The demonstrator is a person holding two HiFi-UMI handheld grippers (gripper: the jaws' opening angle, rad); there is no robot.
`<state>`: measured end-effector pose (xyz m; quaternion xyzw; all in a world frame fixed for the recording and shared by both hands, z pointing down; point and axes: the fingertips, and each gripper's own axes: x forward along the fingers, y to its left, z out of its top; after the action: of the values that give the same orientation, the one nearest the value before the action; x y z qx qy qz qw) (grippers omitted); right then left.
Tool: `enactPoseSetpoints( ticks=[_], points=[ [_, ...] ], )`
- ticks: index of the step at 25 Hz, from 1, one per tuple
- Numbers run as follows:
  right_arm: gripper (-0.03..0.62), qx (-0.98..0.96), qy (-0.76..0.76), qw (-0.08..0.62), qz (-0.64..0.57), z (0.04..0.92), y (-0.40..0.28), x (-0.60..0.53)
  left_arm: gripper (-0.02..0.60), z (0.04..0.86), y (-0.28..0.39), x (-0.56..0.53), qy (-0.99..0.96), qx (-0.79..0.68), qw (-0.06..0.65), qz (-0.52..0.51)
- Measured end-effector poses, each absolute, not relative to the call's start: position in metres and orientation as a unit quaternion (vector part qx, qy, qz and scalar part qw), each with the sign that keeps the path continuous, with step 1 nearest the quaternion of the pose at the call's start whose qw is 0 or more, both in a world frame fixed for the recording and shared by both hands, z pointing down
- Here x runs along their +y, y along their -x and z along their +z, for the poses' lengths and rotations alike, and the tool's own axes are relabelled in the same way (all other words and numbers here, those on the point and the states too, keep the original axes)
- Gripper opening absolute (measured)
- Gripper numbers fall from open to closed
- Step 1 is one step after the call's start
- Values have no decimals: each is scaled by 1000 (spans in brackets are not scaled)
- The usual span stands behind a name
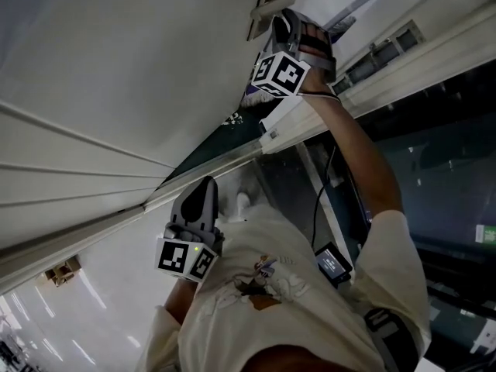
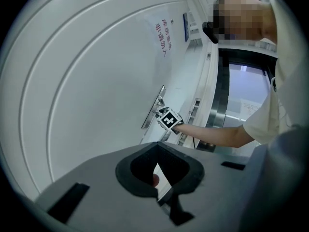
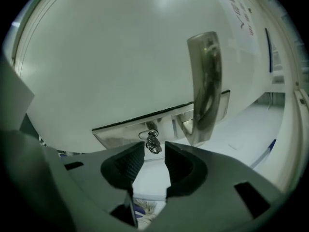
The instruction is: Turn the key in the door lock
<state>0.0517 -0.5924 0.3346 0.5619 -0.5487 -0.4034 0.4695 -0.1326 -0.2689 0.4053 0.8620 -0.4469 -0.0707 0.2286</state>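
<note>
Right gripper view: the right gripper (image 3: 154,150) faces the white door (image 3: 111,57); its jaws stand a narrow gap apart and hold nothing.
Key: the key (image 3: 153,143), with a small ring on it, sits in the lock plate (image 3: 120,132). It is just ahead of the jaw tips and in line with the gap between them.
Lever handle: the lever handle (image 3: 205,81) projects from the same plate, just beside the key.
Left gripper view: the left gripper (image 2: 155,145) has its jaw tips together with nothing gripped, well apart from the lock plate.
Head view: the left gripper is close to the person's shirt (image 1: 310,285); the right gripper is at arm's length against the door.
</note>
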Motion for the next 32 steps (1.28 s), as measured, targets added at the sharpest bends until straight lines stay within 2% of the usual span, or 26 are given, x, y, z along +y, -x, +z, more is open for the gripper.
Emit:
enactPoseSetpoints(
  ticks=[3, 5, 11, 17, 22, 27, 32],
  points=[
    [129, -521, -555, 492, -422, 338, -50, -599, 2, 402, 141, -269, -861, -449, 226, -73],
    [94, -507, -559, 496, -429, 337, -51, -602, 2, 401, 146, -269, -859, -452, 227, -74],
    [67, -477, -550, 513, -455, 337, -49, -605, 2, 403, 151, -270, -857, -454, 233, -71],
    [57, -375, -539, 544, -522, 337, -50, -610, 2, 402, 146, -270, -856, -454, 235, -77],
    [58, -345, -534, 557, -534, 334, -50, -614, 2, 403, 155, -268, -852, -458, 239, -87],
    [47, -384, -544, 542, -512, 334, -50, -615, 2, 403, 164, -269, -850, -459, 240, -90],
    [47, -473, -586, 490, -439, 335, -50, -617, 2, 402, 169, -268, -849, -463, 240, -92]
  ],
)
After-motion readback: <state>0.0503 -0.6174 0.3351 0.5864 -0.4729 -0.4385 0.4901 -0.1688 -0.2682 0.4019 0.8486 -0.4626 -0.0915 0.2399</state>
